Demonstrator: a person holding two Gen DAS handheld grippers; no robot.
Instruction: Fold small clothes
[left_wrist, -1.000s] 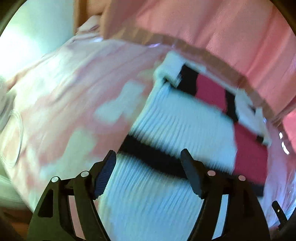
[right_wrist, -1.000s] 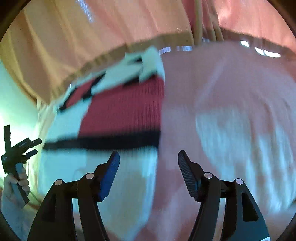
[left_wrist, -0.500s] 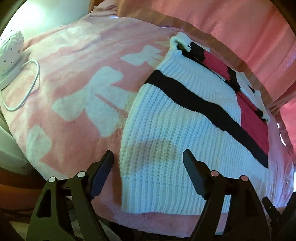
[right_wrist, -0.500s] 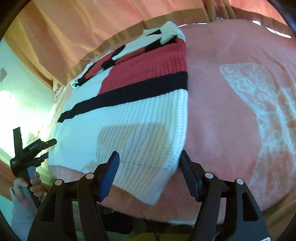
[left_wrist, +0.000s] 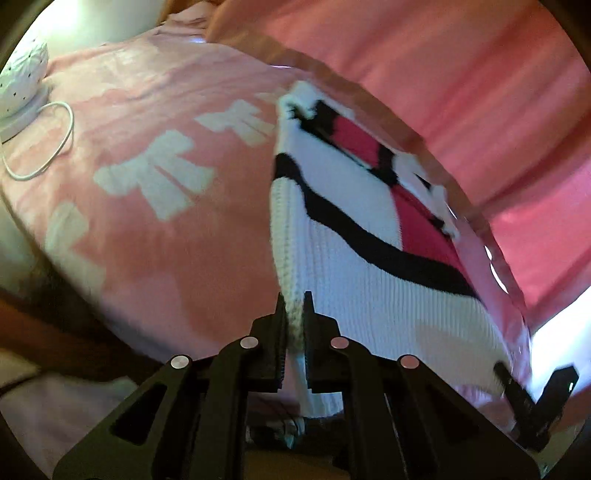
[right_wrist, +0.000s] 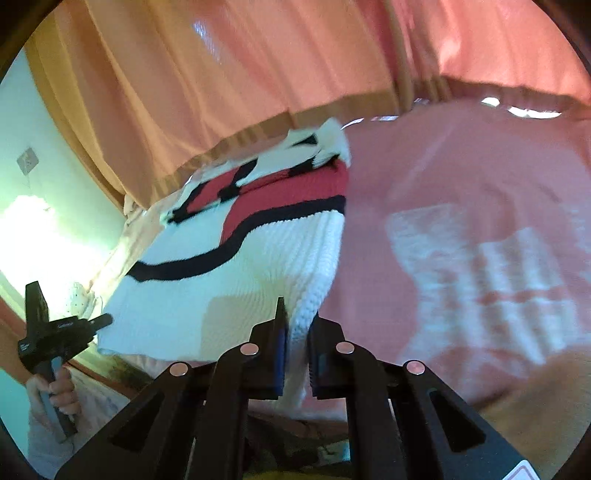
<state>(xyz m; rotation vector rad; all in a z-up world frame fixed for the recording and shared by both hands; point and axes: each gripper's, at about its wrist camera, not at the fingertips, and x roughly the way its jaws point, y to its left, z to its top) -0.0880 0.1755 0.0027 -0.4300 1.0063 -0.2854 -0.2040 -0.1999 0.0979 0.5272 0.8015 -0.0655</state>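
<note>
A pink blanket (left_wrist: 155, 236) printed with white bows covers the bed, and the sweater (left_wrist: 369, 280) lies on it against the pink curtain (right_wrist: 229, 85): white ribbed knit, black stripe, red panels toward the curtain. Left of the sweater, only the left view shows a white lamp (left_wrist: 22, 70) and its cord (left_wrist: 55, 147), with bare blanket between. The left gripper (left_wrist: 294, 325) has its fingers clamped on the sweater's near left corner; the right gripper (right_wrist: 297, 328) pinches the near right corner.

Both wrist views look forward, low and close, from opposite near corners, sharing the sweater (left_wrist: 362, 266) (right_wrist: 229, 280).
</note>
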